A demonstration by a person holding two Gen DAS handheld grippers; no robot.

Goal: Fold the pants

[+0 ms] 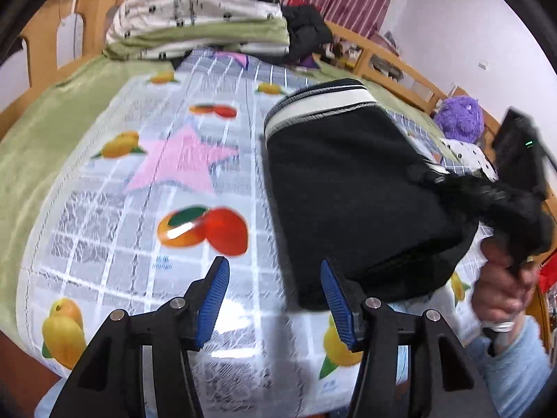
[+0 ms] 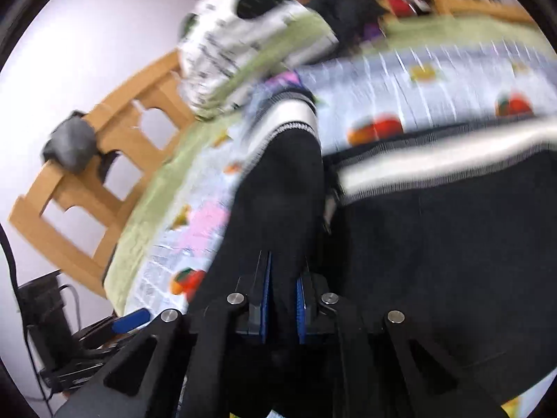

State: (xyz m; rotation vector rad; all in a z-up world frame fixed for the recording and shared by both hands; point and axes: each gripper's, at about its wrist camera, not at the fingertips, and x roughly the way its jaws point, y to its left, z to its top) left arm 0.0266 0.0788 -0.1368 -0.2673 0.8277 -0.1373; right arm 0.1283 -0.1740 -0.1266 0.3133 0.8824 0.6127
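Pants: one pair of black pants (image 1: 351, 195) with a white-striped waistband (image 1: 323, 104), lying folded on the bed at centre right of the left wrist view.
Long axis: runs from the waistband at upper centre down toward the lower right of that frame; the waistband end points toward the pile of bedding (image 1: 198, 10) at the top.
Lifted part: one corner of the black fabric rises off the bed at the right edge of the frame, pulled up toward the right gripper (image 1: 515, 237).
Left gripper: one left gripper (image 1: 275, 299) at bottom centre, its two blue-padded fingers (image 1: 216, 299) spread apart and holding nothing, just beside the pants' near edge.
Right gripper: in its own view the right gripper (image 2: 282, 306) sits at lower centre, two fingers clenched on a fold of the pants (image 2: 278, 209).
Hand: one hand (image 1: 501, 289) grips the right gripper's handle, lower right of the left wrist view.
Bed: one bed with a fruit-and-star printed cover (image 1: 146, 188).
Plush: one purple plush toy (image 1: 459, 118), right side, well apart from the pants.
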